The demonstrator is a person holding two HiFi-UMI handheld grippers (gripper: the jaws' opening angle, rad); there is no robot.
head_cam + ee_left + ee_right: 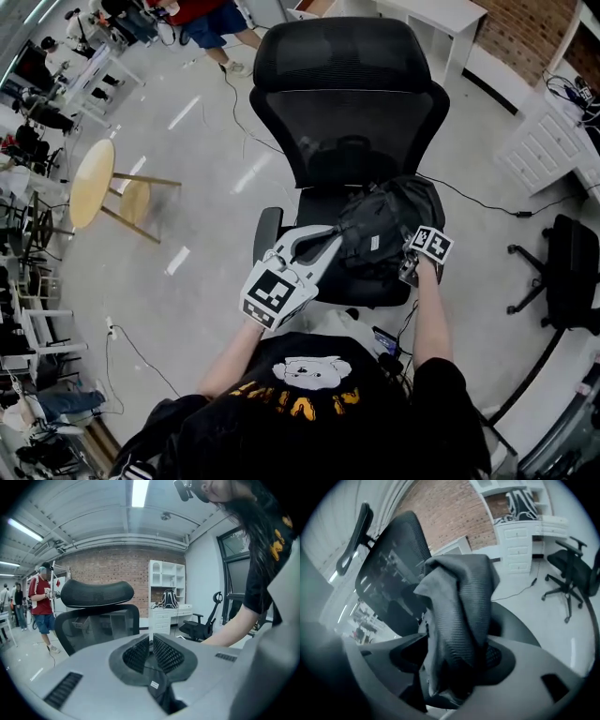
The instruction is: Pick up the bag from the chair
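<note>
Evidently the grasp is made and the lift is not yet done: the right tool (pixel 461 667) is clamped on a bunched fold of the dark grey, finely woven fabric bag (pixel 380 220). The bag slumps, soft and shapeless, toward the right edge of the seat, the bench (pixel 314 208) of the black mesh-backed office chair (pixel 347 103). The left tool (pixel 151 646) has its ribbed jaws drawn together on nothing I can make out (its nose sits at the bag's left side). Next, I judge, comes a steady upward pull; limp cloth will sag and may drag.
</note>
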